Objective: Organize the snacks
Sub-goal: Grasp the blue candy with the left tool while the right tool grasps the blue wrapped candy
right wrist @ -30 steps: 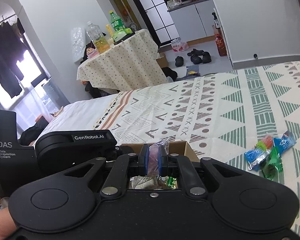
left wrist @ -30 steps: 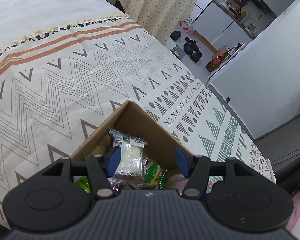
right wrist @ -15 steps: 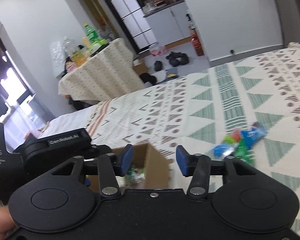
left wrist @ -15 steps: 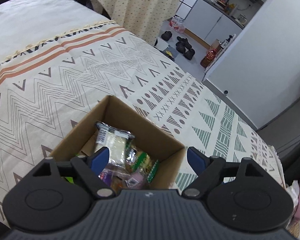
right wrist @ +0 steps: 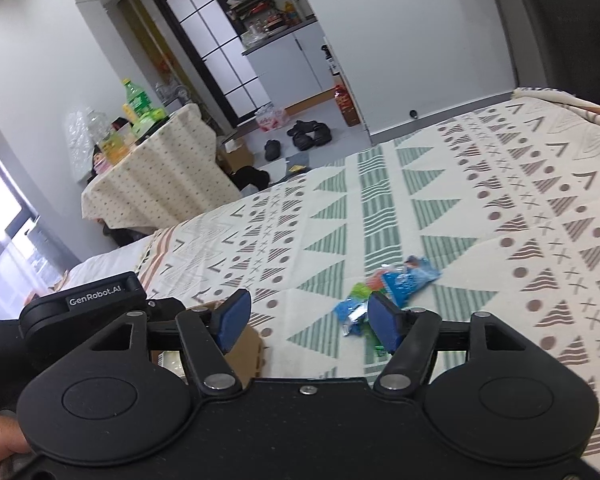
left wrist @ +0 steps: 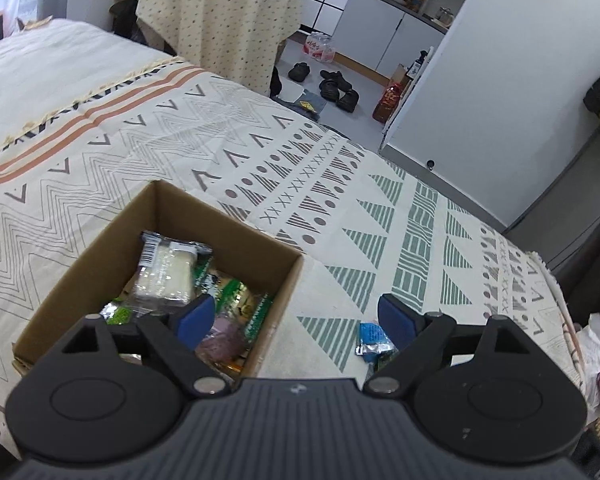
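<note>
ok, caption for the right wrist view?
Right gripper, jaws open and empty, faces loose snack packets on the patterned bedspread.

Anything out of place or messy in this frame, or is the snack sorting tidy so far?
A few snack packets lie loose in a small heap on the bedspread, outside the cardboard box that holds the other snacks. Inside the box, packets are jumbled rather than stacked. Nothing looks spilled or torn.

One box (left wrist: 100, 256) near the bedspread's (left wrist: 340, 184) left edge, holding roughly five packets (left wrist: 164, 276), overlapped and hard to count. About three loose packets (right wrist: 384, 292) toward the right edge.
</note>
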Action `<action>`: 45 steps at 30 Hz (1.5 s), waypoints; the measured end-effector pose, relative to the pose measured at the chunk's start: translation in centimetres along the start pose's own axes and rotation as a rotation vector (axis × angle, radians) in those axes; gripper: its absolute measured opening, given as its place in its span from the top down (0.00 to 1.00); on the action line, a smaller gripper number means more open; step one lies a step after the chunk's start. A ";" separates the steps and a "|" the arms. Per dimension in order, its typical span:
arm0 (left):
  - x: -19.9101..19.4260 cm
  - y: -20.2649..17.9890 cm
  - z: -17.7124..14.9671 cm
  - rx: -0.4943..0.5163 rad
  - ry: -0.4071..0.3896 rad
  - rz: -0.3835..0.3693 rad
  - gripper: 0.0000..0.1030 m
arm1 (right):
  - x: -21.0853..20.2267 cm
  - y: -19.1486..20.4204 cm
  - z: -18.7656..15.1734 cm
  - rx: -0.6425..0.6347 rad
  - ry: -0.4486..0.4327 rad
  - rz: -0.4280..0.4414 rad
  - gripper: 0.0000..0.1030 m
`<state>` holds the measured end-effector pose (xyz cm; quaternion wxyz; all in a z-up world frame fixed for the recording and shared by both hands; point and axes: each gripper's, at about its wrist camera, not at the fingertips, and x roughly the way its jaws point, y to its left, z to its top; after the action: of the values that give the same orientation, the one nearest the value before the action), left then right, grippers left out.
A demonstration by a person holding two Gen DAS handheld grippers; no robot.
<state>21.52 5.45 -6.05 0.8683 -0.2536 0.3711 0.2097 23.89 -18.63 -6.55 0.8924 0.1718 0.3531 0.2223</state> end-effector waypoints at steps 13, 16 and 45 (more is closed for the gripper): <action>1.6 -3.8 -2.5 0.094 0.028 0.011 0.15 | -1.1 -4.4 1.2 0.035 -0.014 -0.016 0.25; 2.3 -4.3 -2.9 0.106 0.043 0.015 0.15 | -0.9 -5.3 1.2 0.040 -0.010 -0.019 0.22; 12.2 -7.9 -5.0 0.087 0.095 0.008 0.18 | 9.1 -11.8 0.1 0.090 0.084 0.055 0.19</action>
<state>30.96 -1.54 -16.00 0.8589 -0.2240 0.4219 0.1848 33.11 -23.88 -17.02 0.8618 0.2118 0.3950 0.2375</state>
